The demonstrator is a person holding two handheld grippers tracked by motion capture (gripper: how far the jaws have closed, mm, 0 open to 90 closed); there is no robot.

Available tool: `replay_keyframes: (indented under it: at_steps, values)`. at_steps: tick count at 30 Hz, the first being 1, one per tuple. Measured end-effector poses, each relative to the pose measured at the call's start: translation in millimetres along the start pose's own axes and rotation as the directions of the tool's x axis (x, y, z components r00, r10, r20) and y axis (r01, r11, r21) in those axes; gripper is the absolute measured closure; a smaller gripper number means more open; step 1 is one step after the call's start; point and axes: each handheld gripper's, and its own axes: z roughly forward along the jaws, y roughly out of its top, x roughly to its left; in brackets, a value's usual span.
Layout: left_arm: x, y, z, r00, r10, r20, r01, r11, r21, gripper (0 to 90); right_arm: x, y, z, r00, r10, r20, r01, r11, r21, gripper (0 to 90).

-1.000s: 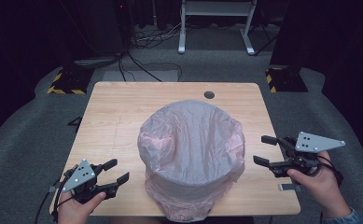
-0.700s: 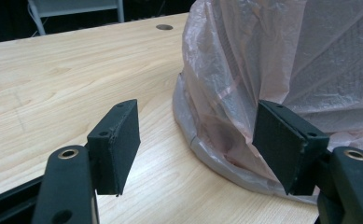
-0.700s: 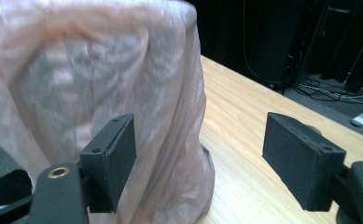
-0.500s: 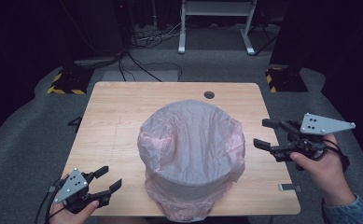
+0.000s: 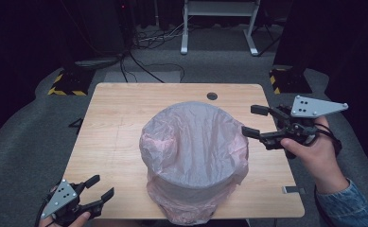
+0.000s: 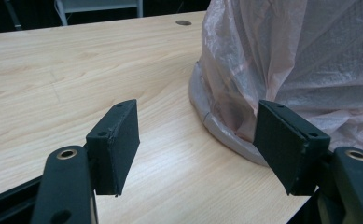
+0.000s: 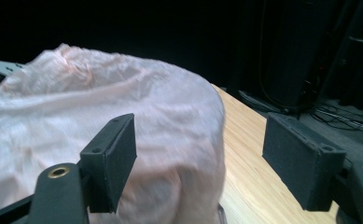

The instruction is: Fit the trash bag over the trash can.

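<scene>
Two grippers flank a round bin draped in a thin pink plastic bag (image 5: 195, 156) that stands on the near middle of the wooden table (image 5: 120, 118). The bag's loose hem bunches on the tabletop and hangs a little past the near edge. The left gripper (image 5: 96, 189) sits low at the table's near left corner, jaws spread and holding nothing, well apart from the bag; bare wood lies between them. In the left gripper view the bin's grey base rim (image 6: 216, 130) shows under the plastic, just beyond the right-hand jaw. The right gripper (image 5: 256, 120) is raised at the bag's upper right side, jaws spread wide and empty, with the near jaw tip just beside the plastic; whether it touches cannot be told. Wide bare table lies to the left and behind the bag, up to a small round hole (image 5: 212, 96) near the far edge.
</scene>
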Motion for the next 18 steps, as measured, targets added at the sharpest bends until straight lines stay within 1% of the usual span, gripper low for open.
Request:
replay_keyframes:
  at_steps: [4, 9, 13, 18]
  values:
    - [-0.1, -3.6, -8.8, 0.9998, -0.012, -0.018, 0.012, 0.9999, -0.004, 31.1, 3.6, 12.3, 11.0, 0.9997, -0.012, -0.019, 0.012, 1.0, -0.002, 26.1]
    - [0.3, -6.3, -16.6, 0.9992, -0.019, -0.035, 0.018, 0.9998, -0.01, 30.9, 10.5, 27.6, 26.6, 0.9981, -0.023, -0.056, 0.023, 1.0, -0.007, 25.9]
    - [0.2, -7.3, -18.1, 0.9992, -0.015, -0.037, 0.015, 0.9999, -0.007, 30.8, 16.7, 37.8, 39.7, 0.996, -0.029, -0.085, 0.029, 1.0, -0.006, 25.6]
    - [-0.6, -9.0, -17.7, 0.9993, -0.014, -0.035, 0.014, 0.9999, -0.002, 30.7, 22.7, 47.7, 54.3, 0.9947, -0.038, -0.096, 0.039, 0.999, 0.0, 24.3]
